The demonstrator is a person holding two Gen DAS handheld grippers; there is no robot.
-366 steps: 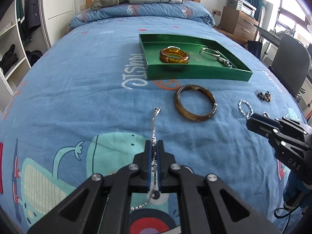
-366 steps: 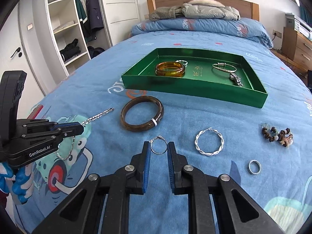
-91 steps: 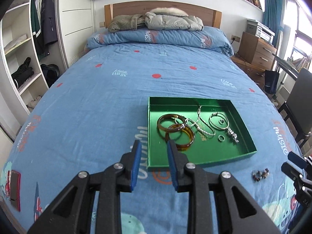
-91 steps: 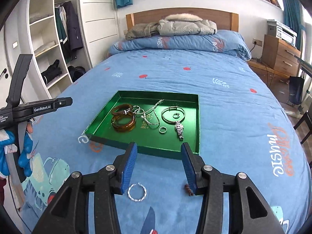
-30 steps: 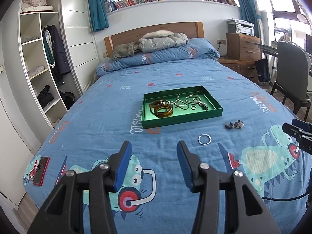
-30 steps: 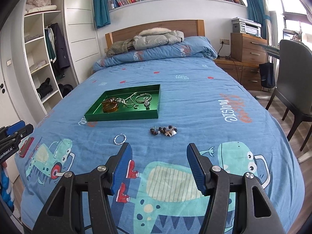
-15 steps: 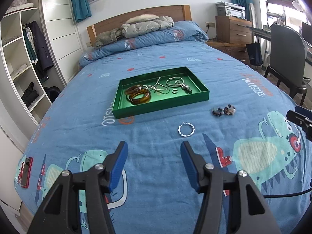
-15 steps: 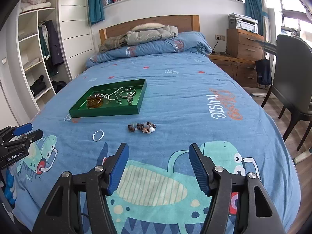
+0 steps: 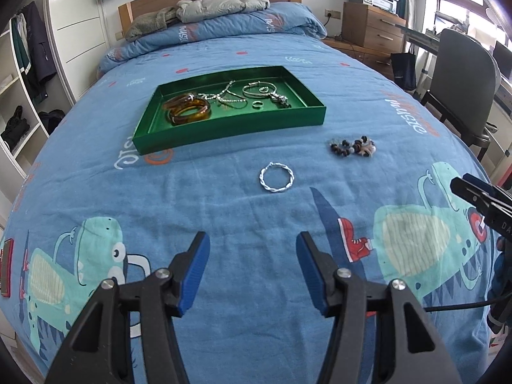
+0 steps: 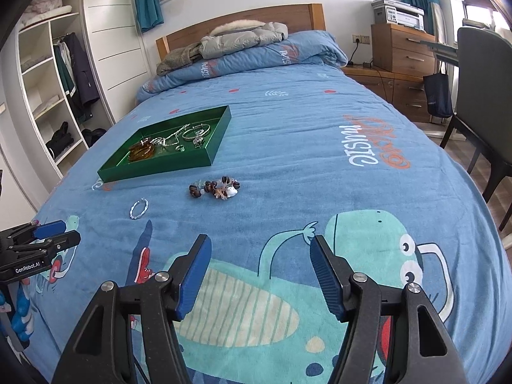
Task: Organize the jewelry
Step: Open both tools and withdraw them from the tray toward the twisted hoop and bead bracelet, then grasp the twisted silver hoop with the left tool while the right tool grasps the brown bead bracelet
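Observation:
A green tray (image 9: 230, 128) lies on the blue bedspread and holds amber bangles (image 9: 188, 112), a silver chain (image 9: 227, 96), a silver bangle and a small ring. In front of it lie a twisted silver hoop (image 9: 276, 189) and, to the right, a beaded bracelet (image 9: 352, 147). My left gripper (image 9: 252, 240) hovers open and empty, short of the hoop. My right gripper (image 10: 260, 241) is open and empty over the dinosaur print, with the beaded bracelet (image 10: 214, 188) ahead to the left, and beyond it the hoop (image 10: 139, 209) and tray (image 10: 160, 166). Each gripper shows at the other view's edge.
A folded duvet and jackets (image 9: 220, 3) lie at the headboard. A dark chair (image 9: 460, 73) and a wooden dresser (image 9: 371, 28) stand right of the bed, open wardrobe shelves (image 10: 48, 96) to the left. A red phone (image 9: 6, 265) lies at the bed's left edge.
Both grippers have come down and forward toward the bedspread, so tray, hoop and beads look larger. The left jaws stand wider than a second ago.

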